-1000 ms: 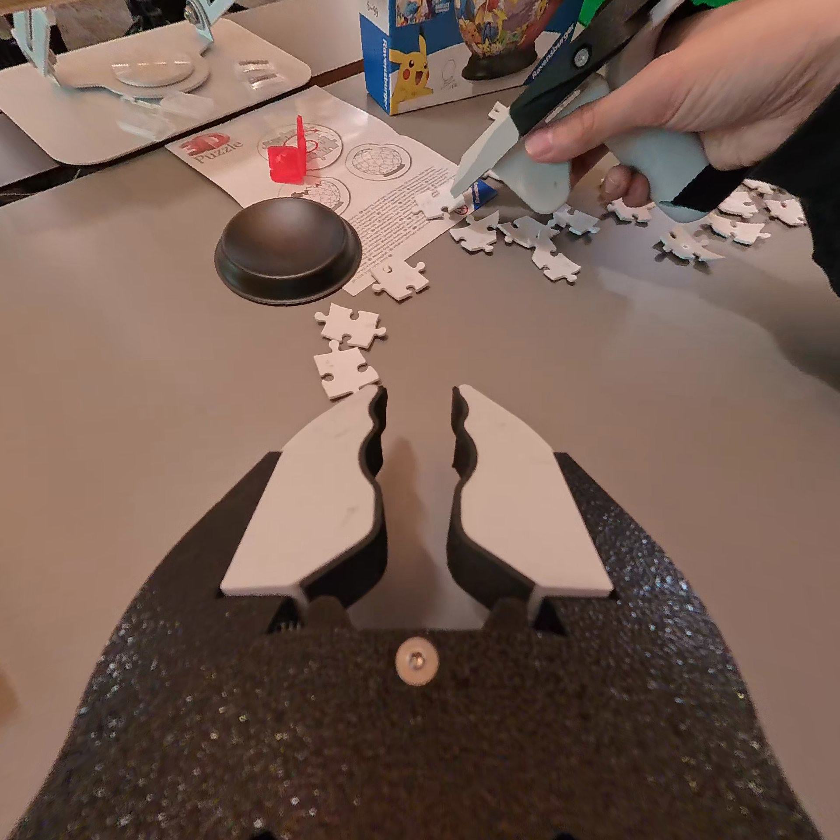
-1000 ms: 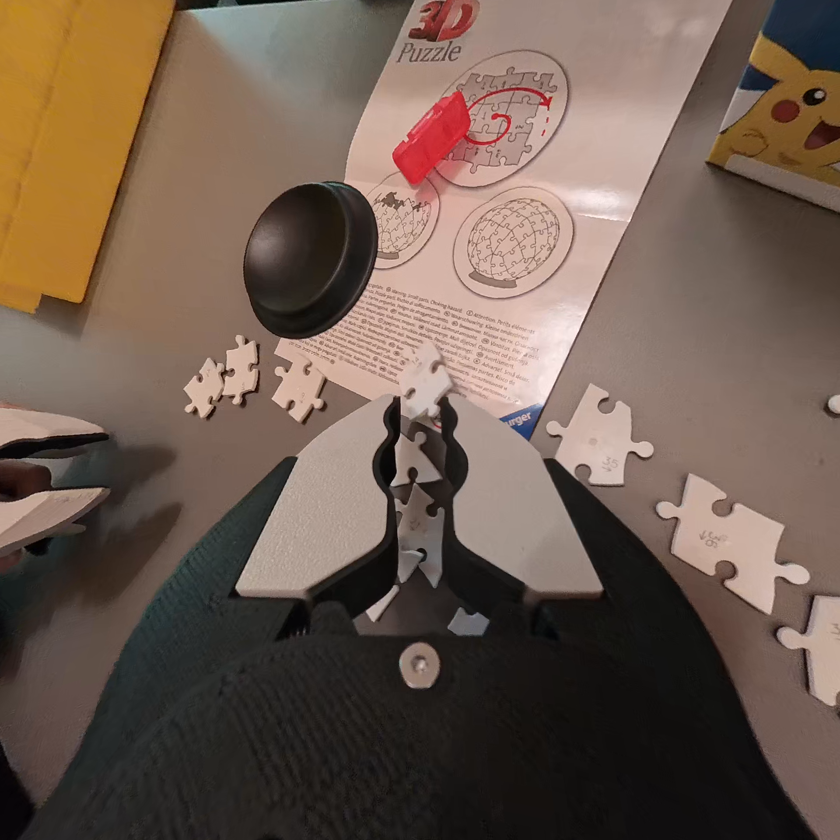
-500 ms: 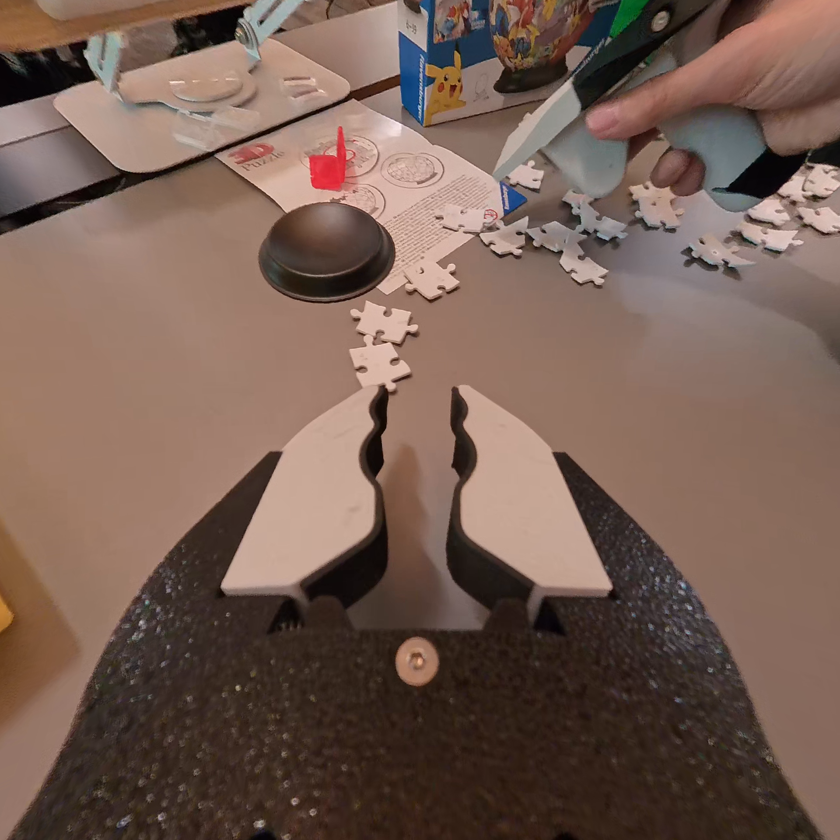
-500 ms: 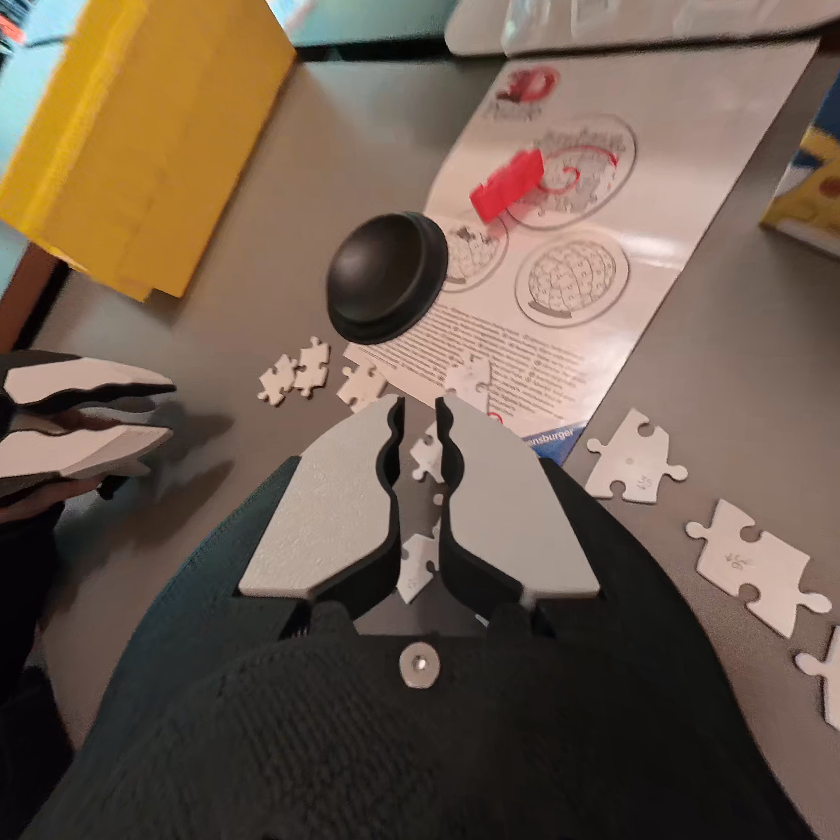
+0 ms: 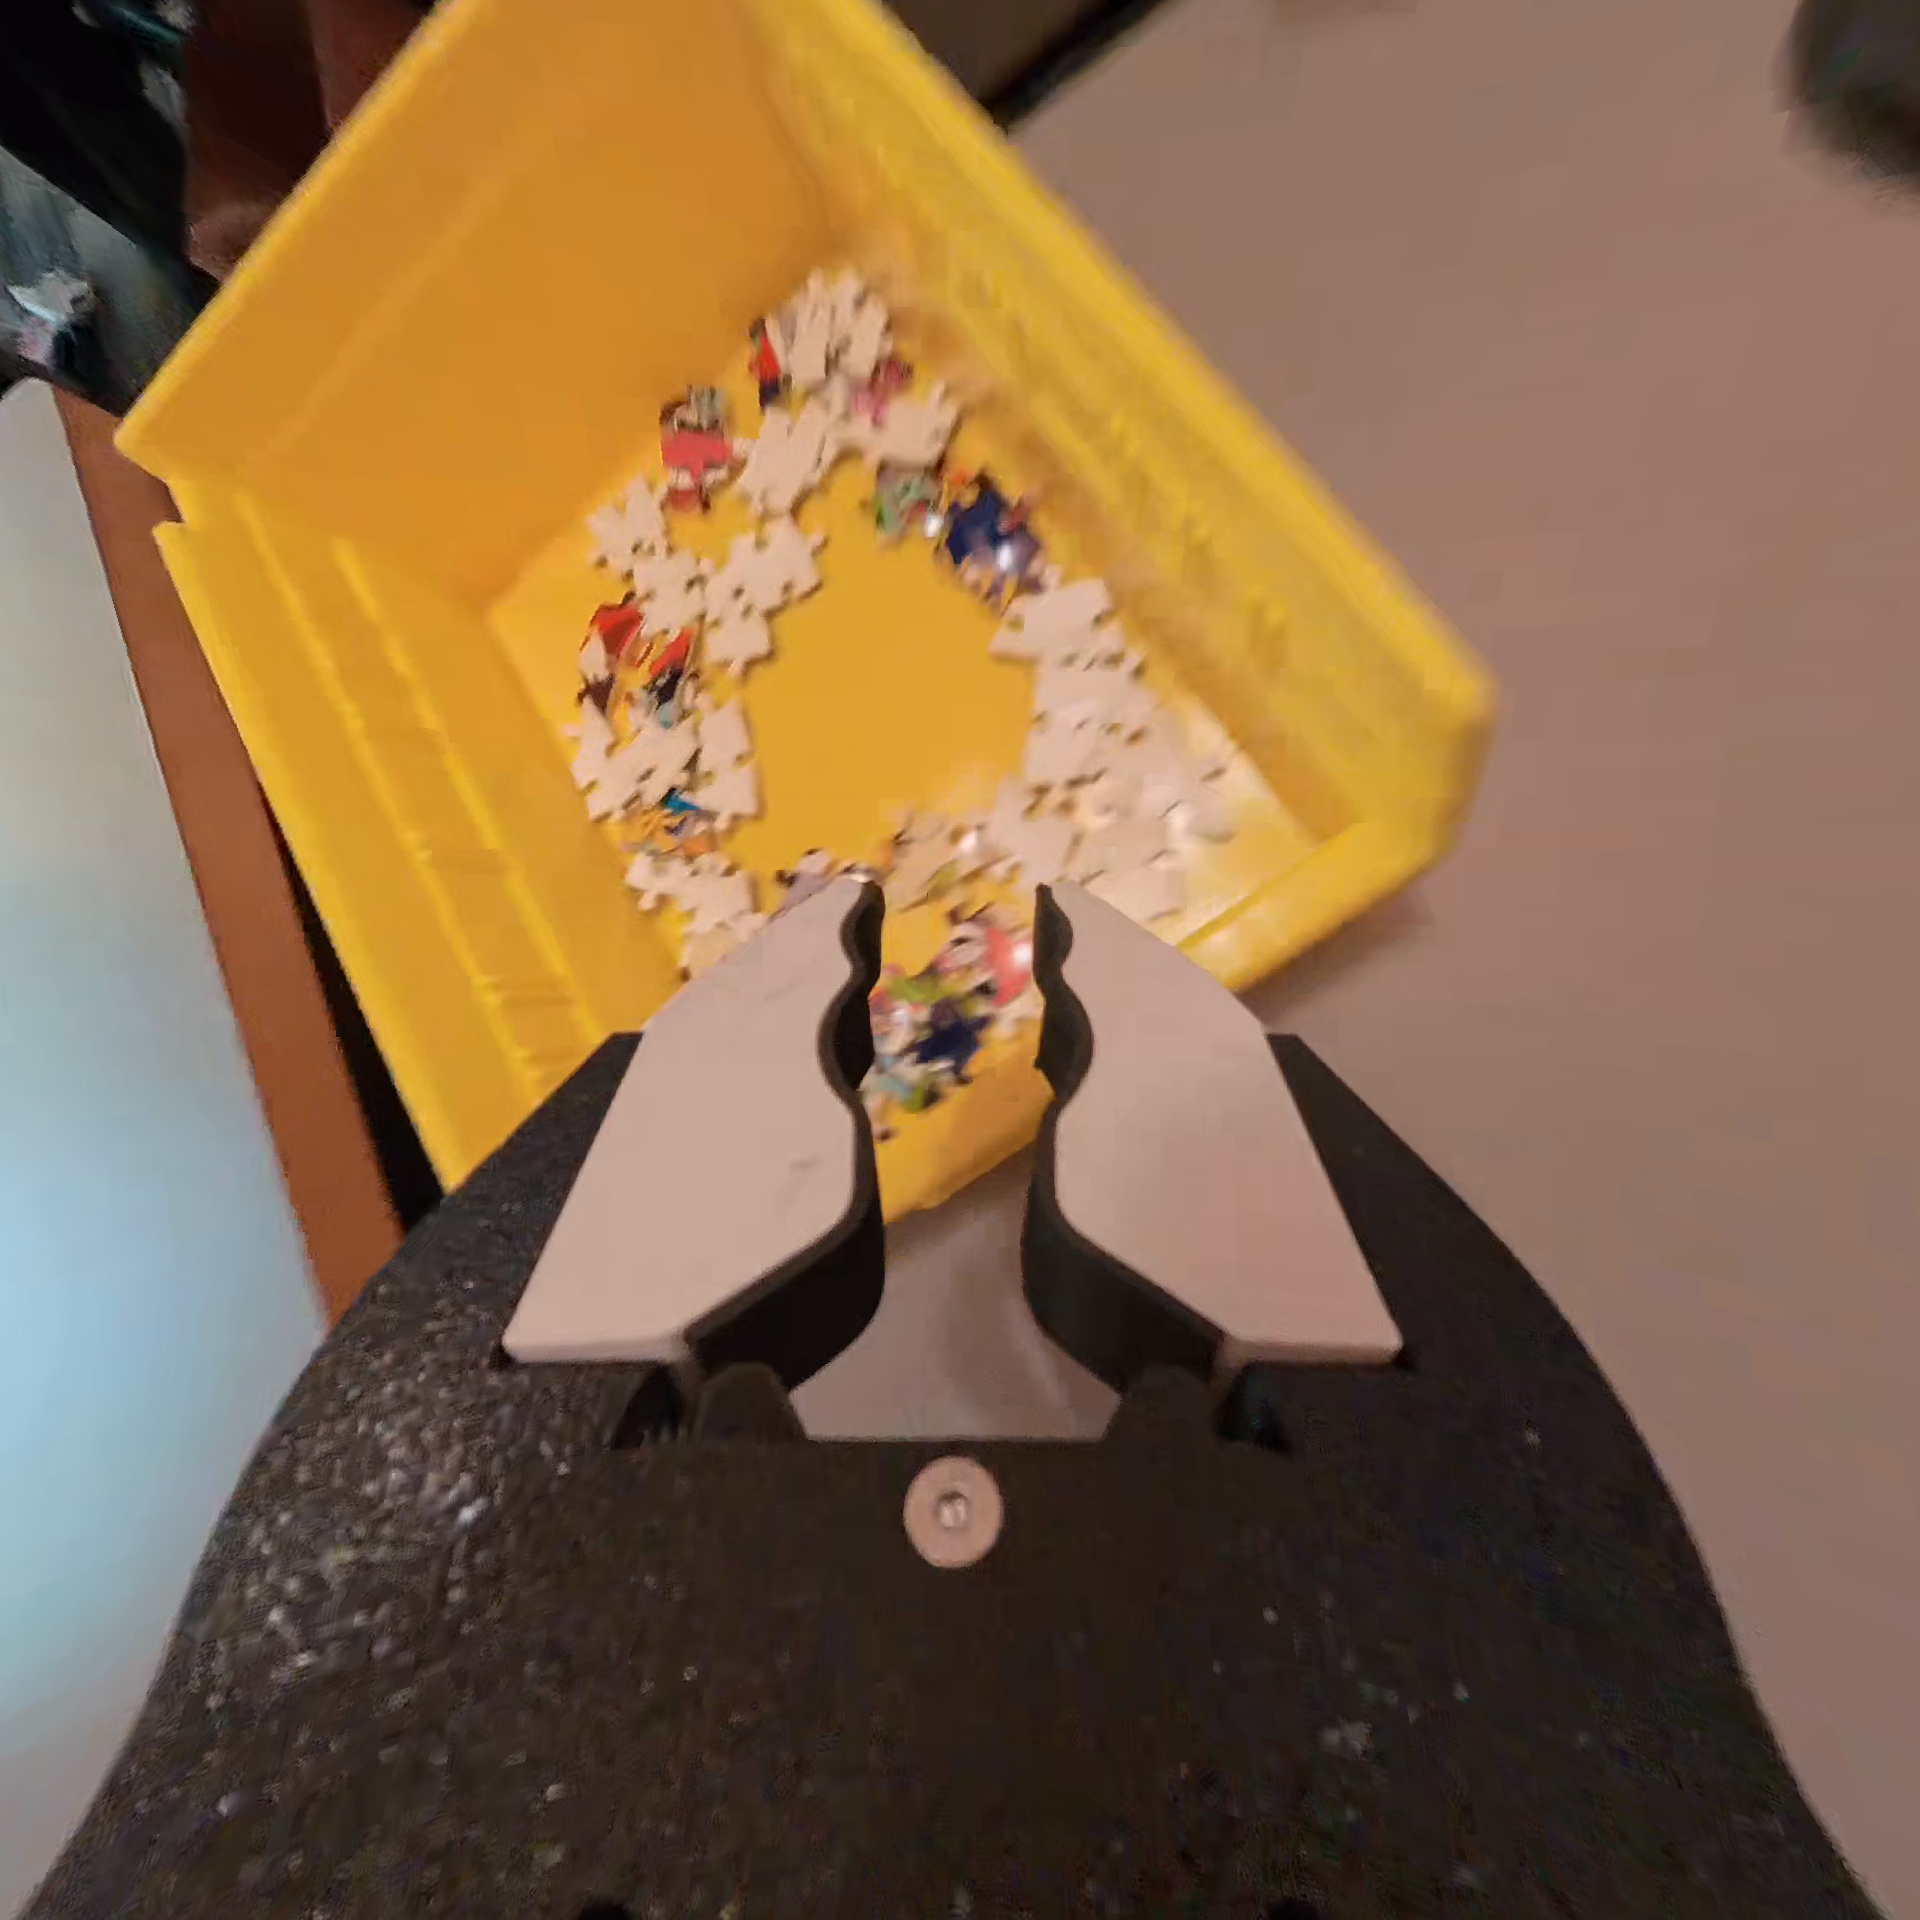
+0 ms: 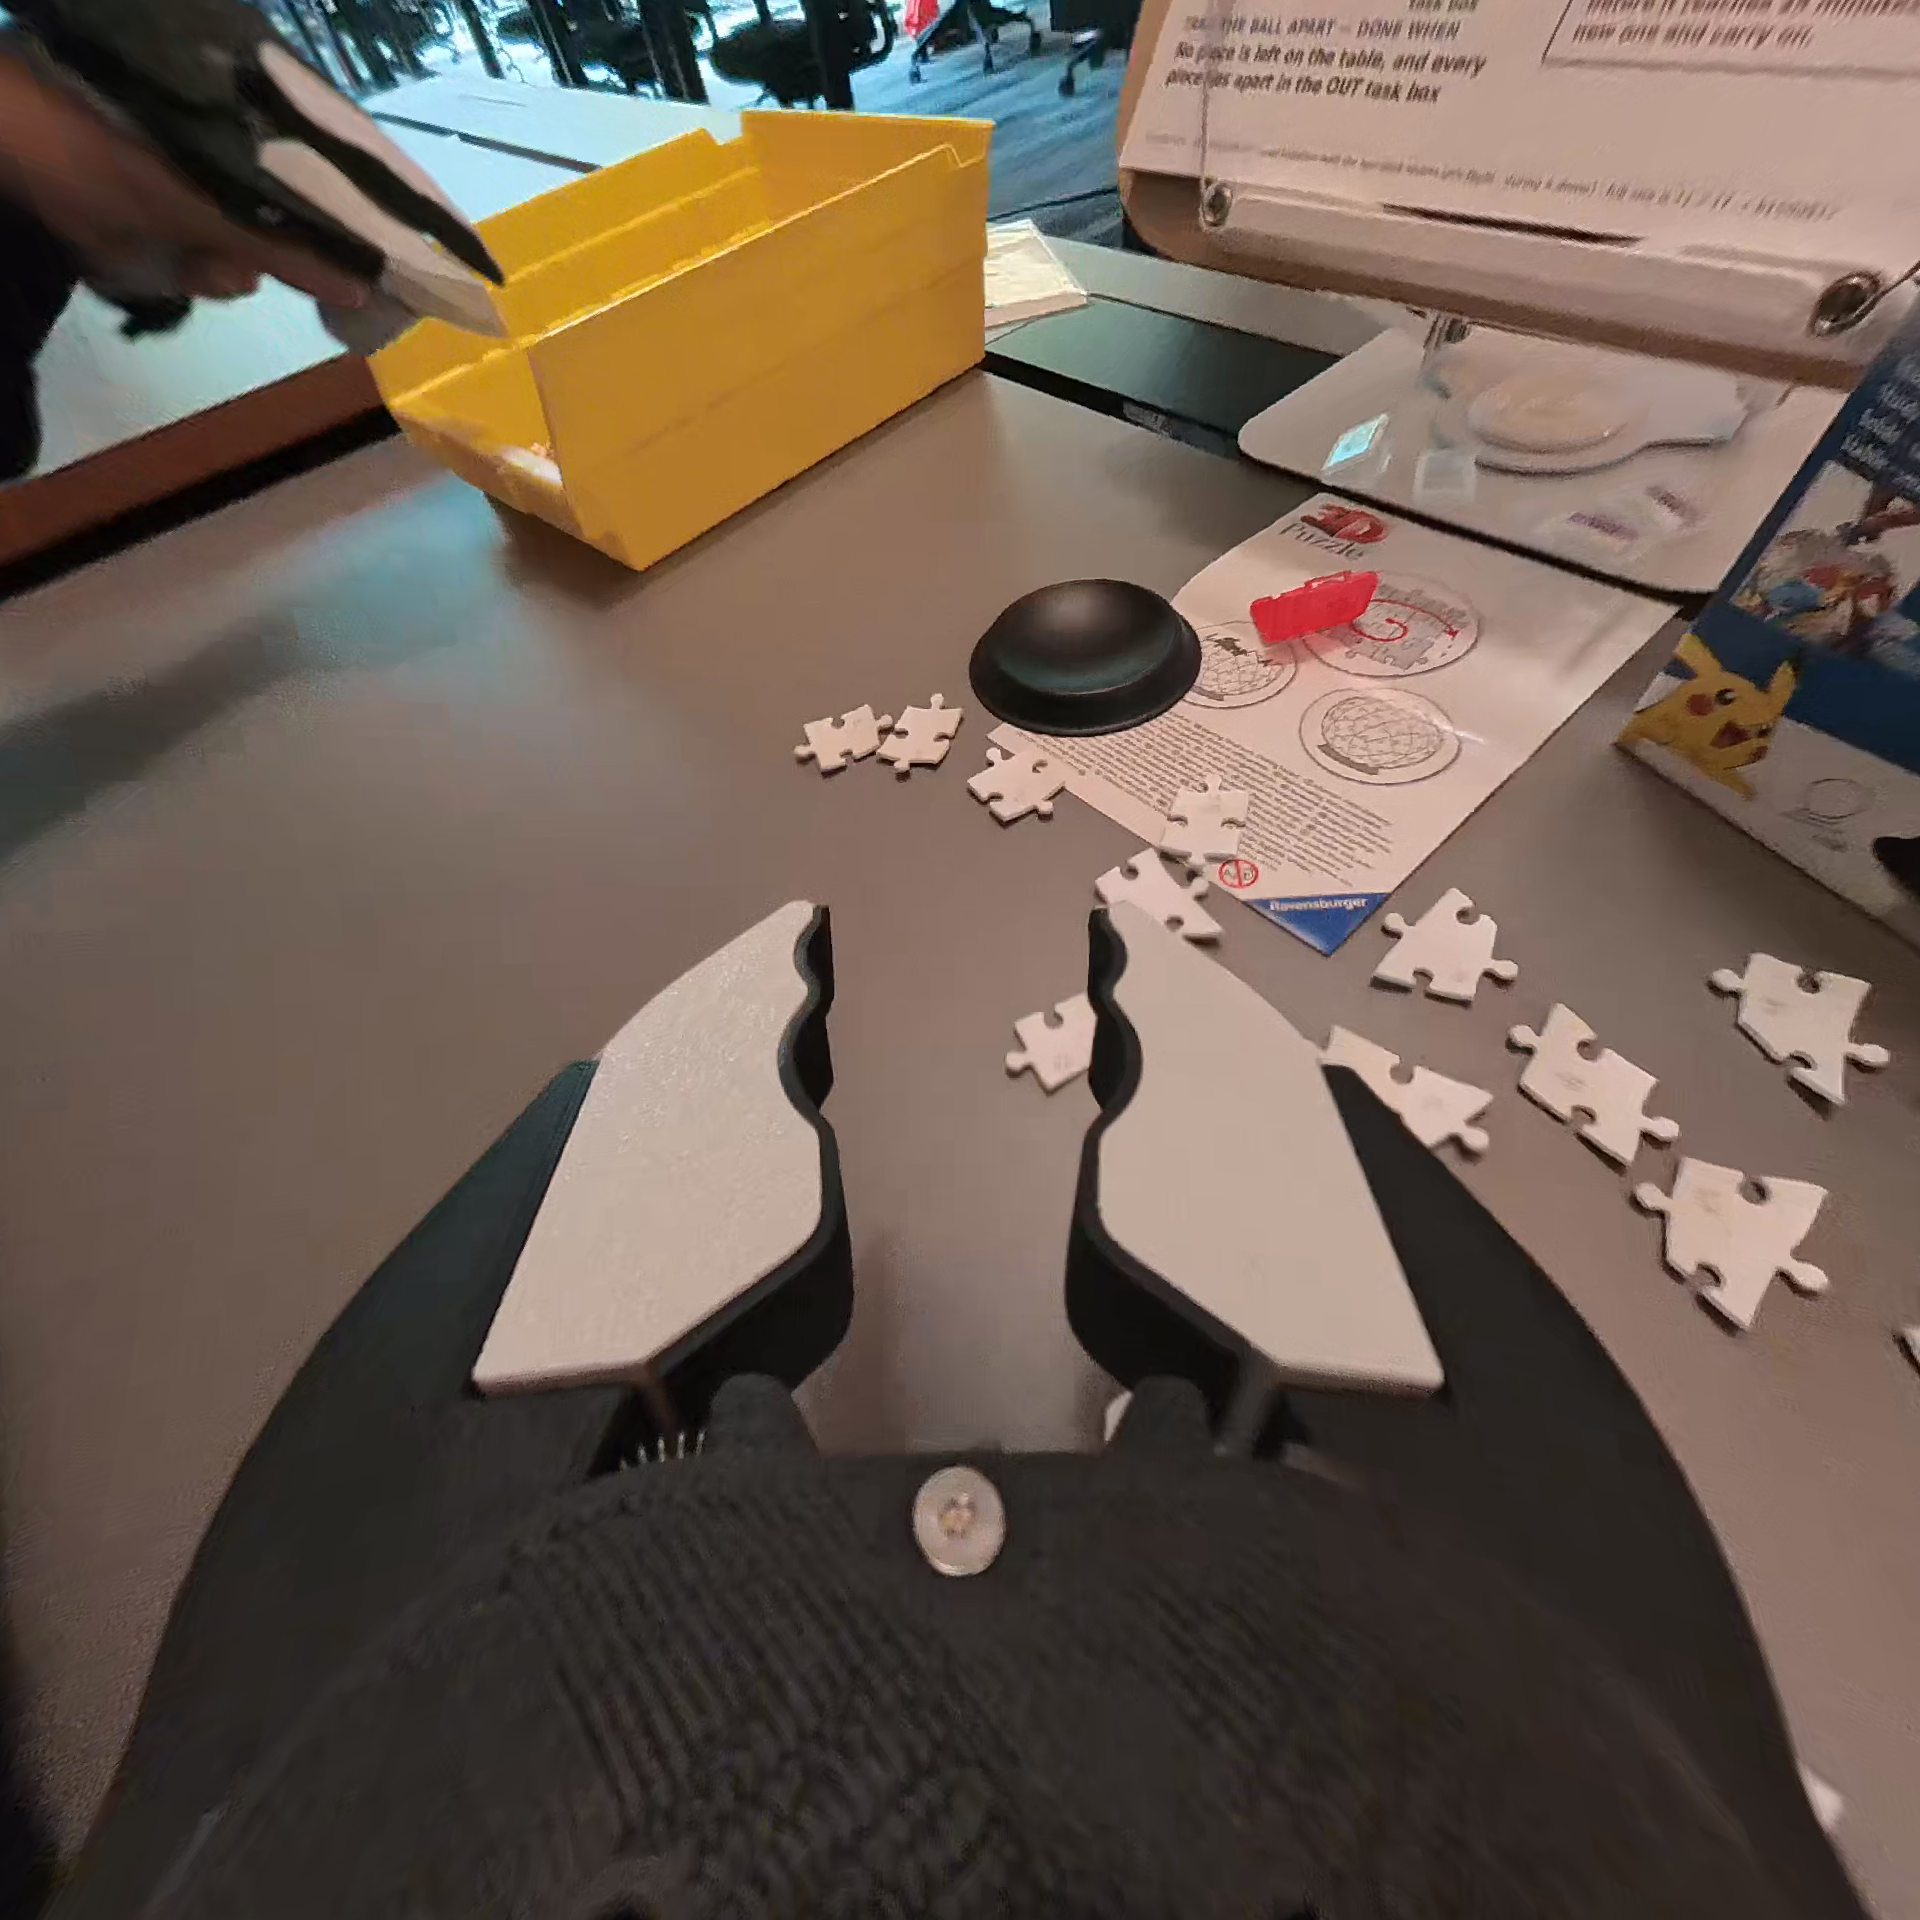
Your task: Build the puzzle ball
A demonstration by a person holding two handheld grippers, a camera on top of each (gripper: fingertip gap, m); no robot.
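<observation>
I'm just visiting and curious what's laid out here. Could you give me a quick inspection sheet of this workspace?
Surface: grey table.
Job's things: yellow bin holding loose puzzle pieces; more white pieces face down on the table; black stand; instruction sheet.
Clutter: red clip on the sheet; puzzle box; sign holder.
Grippers: left gripper open, empty, above the bin; right gripper open, empty.
Cables: nothing seen.
Surroundings: chairs behind, blurred.
</observation>
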